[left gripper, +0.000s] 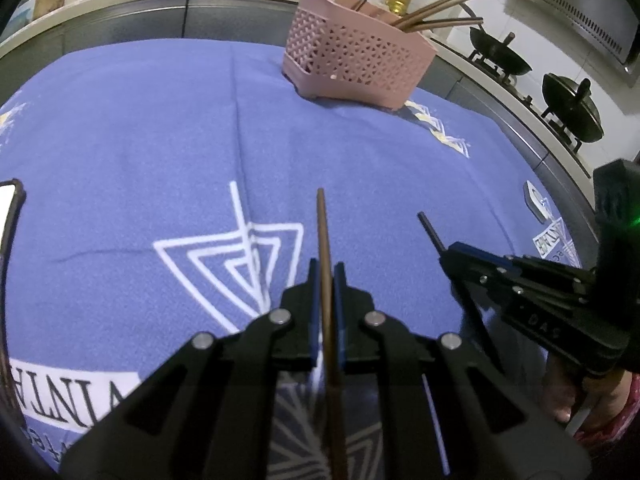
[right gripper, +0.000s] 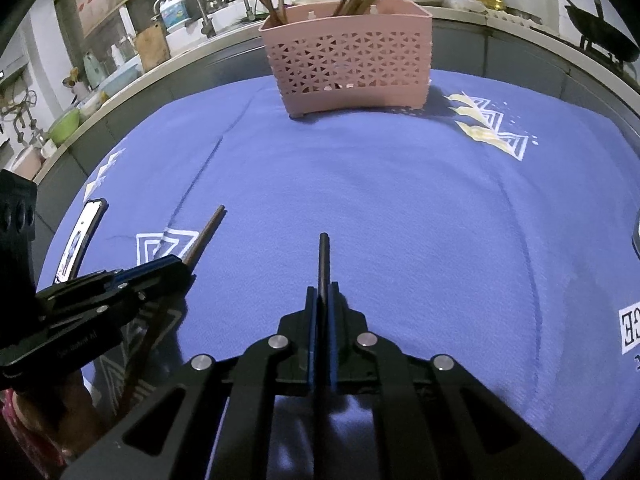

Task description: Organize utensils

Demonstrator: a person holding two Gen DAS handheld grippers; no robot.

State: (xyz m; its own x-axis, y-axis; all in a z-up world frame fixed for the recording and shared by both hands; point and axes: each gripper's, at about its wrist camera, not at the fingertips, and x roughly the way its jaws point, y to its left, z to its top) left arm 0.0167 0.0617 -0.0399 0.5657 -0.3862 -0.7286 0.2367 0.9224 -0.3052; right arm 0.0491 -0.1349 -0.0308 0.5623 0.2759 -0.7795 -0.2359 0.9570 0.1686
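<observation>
A pink perforated utensil basket (left gripper: 356,64) stands at the far side of the blue cloth and holds several brown chopsticks; it also shows in the right wrist view (right gripper: 348,60). My left gripper (left gripper: 327,270) is shut on a brown chopstick (left gripper: 323,232) that points toward the basket; this gripper shows at the left of the right wrist view (right gripper: 176,264). My right gripper (right gripper: 323,294) is shut on a black chopstick (right gripper: 323,258). It also shows in the left wrist view (left gripper: 450,252), to the right of my left gripper, with the black chopstick (left gripper: 430,230). Both are held above the cloth.
A phone (right gripper: 80,236) lies at the cloth's left edge. A small white object (left gripper: 534,200) lies at the right edge. A kitchen counter runs behind, with woks on a stove (left gripper: 500,56) at the right and a sink (right gripper: 208,12) at the left.
</observation>
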